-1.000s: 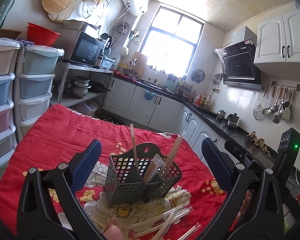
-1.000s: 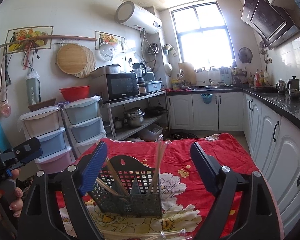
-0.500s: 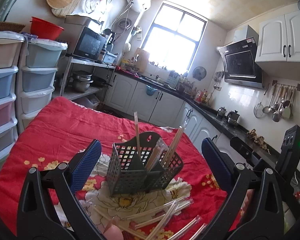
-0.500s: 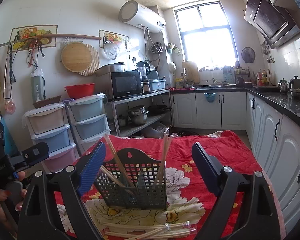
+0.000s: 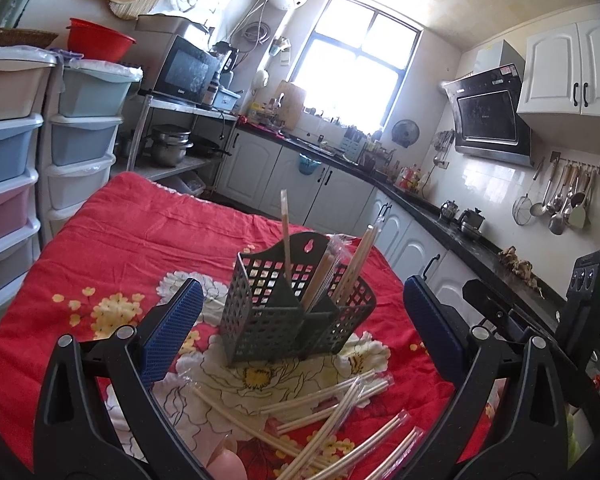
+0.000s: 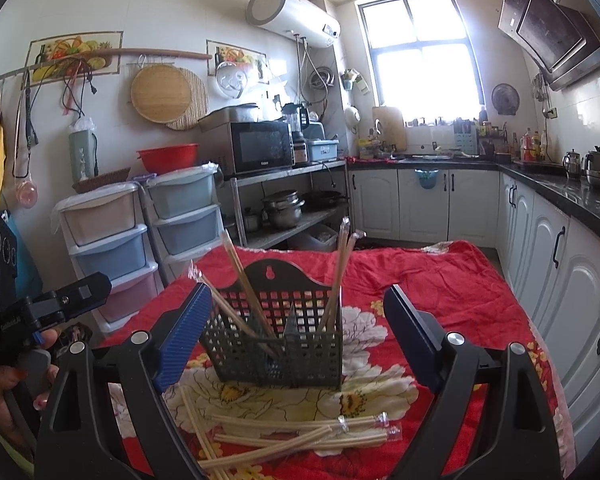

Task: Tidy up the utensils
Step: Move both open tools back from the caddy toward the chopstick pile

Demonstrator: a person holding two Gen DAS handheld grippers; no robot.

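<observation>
Left wrist view. Bright kitchen, window at the back, white cabinets along the right wall. In front, a table under a red floral cloth (image 5: 139, 232). Near the middle of the cloth, a dark slotted utensil caddy (image 5: 295, 312), upright, already holding several wrapped chopsticks (image 5: 350, 270) leaning in its compartments. Just in front of the caddy, nearer the camera, a loose heap of wrapped chopstick pairs (image 5: 324, 412) lying crossed over one another. Left gripper (image 5: 300, 328) spread wide, blue pads to either side of the caddy, touching nothing, holding nothing.

Right wrist view. Same kitchen from the other side: microwave shelf and plastic drawer towers (image 6: 111, 248) behind and left of the caddy (image 6: 275, 336). Loose pairs (image 6: 295, 434) again just in front of the caddy. Right gripper (image 6: 295, 332) also spread wide and empty. At the left edge, a hand (image 6: 3, 384) around the other gripper's handle.

Likely risks: slippery wrappers and crossed sticks, so a pinch could slide off or lift two pairs at once. Light caddy on soft cloth, so a nudge from a pad or a stick pushed in at a slant could tip it. Leaning sticks could be knocked out.
</observation>
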